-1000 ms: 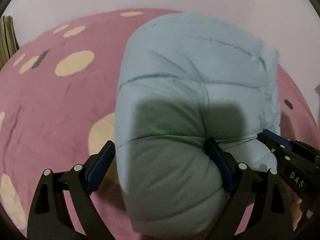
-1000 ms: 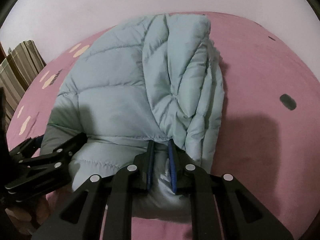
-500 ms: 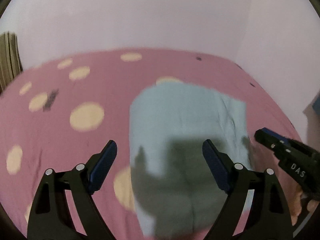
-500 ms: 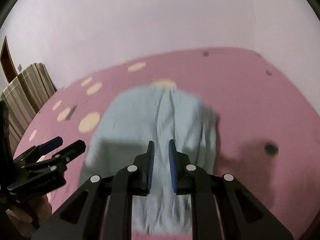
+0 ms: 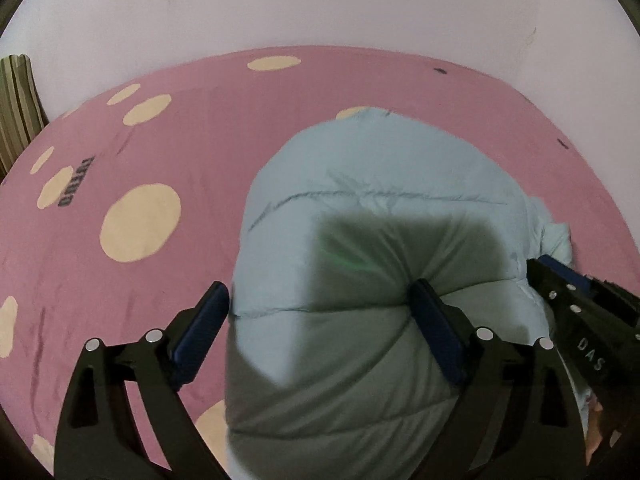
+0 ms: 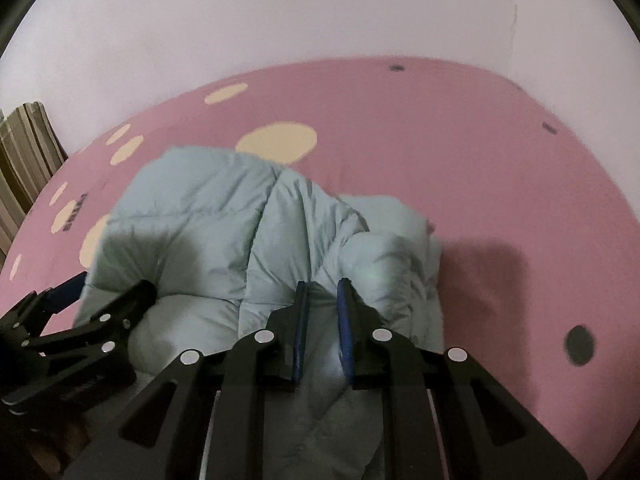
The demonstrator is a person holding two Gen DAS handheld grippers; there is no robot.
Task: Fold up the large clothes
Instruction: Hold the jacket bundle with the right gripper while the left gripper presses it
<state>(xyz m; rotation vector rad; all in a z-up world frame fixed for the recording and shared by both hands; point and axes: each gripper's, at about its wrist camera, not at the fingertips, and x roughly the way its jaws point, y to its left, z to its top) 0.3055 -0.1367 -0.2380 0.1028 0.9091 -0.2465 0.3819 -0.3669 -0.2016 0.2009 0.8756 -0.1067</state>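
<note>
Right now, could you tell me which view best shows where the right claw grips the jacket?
The right wrist view: the right claw pinches a fold of the puffy jacket between near-shut fingers. The left wrist view shows only its tip at the jacket's right edge.

One puffer jacket (image 5: 372, 248), two tools, one bedspread (image 5: 224, 128)

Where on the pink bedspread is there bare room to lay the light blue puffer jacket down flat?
The pink bedspread is bare right of the light blue puffer jacket, up to the white wall. Bare too on its left, toward the striped bedding. Crowded near both grippers: left gripper, right gripper.
</note>
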